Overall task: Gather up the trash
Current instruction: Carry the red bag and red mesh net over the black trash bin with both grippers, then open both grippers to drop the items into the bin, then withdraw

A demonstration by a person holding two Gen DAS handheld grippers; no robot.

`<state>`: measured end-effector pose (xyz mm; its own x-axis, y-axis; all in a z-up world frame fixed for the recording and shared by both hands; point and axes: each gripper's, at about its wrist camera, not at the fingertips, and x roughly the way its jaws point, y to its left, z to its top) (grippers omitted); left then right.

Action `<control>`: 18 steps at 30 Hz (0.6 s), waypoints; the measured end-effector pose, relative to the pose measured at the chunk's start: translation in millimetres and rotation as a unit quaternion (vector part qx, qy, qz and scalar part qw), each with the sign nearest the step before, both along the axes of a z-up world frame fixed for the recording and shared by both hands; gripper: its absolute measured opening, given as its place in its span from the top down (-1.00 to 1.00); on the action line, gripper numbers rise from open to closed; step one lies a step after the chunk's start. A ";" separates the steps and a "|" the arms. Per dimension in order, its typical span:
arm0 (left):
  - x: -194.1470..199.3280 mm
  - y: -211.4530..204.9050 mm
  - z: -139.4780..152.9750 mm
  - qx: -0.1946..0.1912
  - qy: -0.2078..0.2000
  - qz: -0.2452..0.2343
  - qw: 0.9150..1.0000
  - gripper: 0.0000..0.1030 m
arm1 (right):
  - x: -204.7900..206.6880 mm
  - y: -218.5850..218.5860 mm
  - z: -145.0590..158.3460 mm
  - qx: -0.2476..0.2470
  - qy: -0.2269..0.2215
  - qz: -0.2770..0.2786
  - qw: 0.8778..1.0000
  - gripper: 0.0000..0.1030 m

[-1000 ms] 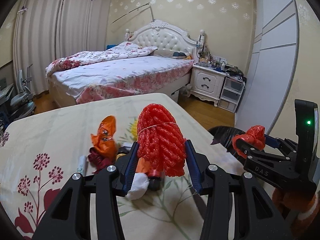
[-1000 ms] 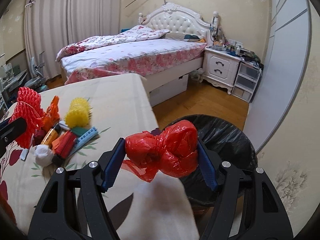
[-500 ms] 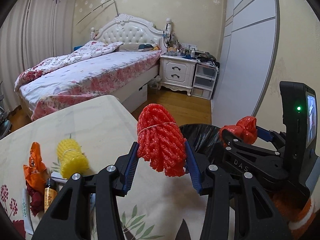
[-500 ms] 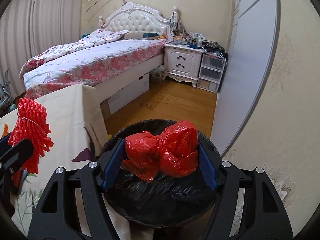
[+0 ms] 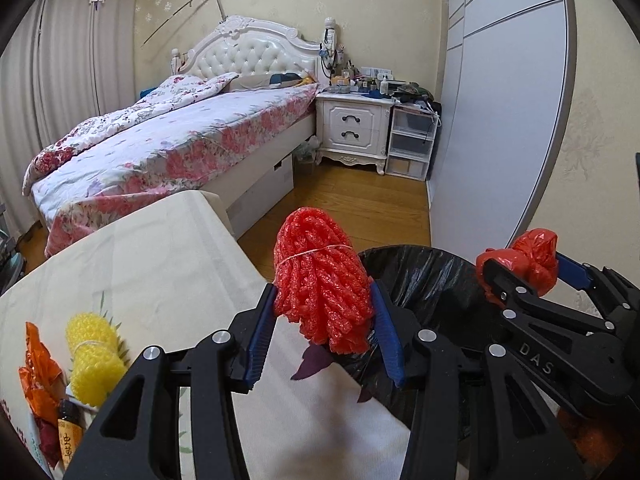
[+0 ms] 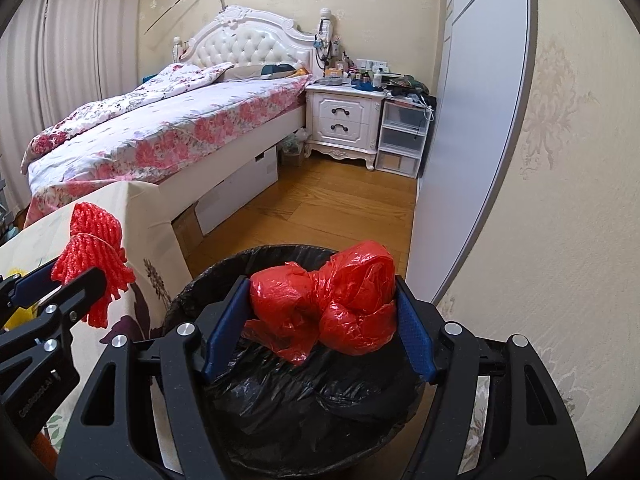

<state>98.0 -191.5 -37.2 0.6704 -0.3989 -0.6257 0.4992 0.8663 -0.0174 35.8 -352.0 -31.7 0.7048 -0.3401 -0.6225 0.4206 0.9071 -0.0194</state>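
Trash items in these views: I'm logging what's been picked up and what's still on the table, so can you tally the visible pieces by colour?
Red: 2, the foam net in the left gripper and the plastic bag in the right gripper, over the bin
Yellow: 1, foam net on the table
Orange: 1, wrapper
Brown: 1, small bottle
Total: 5

Both grippers have swung rightward off the bench toward the black-lined bin (image 6: pixel 320 400). The right gripper (image 6: pixel 320 320), previously over the bench edge, now holds the red plastic bag (image 6: pixel 332 304) above the bin's opening. The left gripper (image 5: pixel 324 320), carrying the red foam net (image 5: pixel 320 276), has left the litter pile and reached the bench corner beside the bin's rim.
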 end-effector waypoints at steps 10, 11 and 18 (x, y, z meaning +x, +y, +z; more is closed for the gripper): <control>6.1 -24.3 -9.7 0.020 0.004 -0.011 1.000 -0.04 | 2.5 -8.1 -4.6 -0.006 0.003 -0.011 1.000 -0.33; 6.8 -24.8 -10.7 0.022 0.005 -0.011 1.000 -0.10 | 1.8 -8.1 -4.4 -0.009 0.002 -0.013 1.000 -0.35; 7.3 -24.9 -13.5 0.024 0.008 0.001 1.000 -0.42 | 1.0 -12.7 -4.8 -0.001 -0.005 -0.025 1.000 -0.50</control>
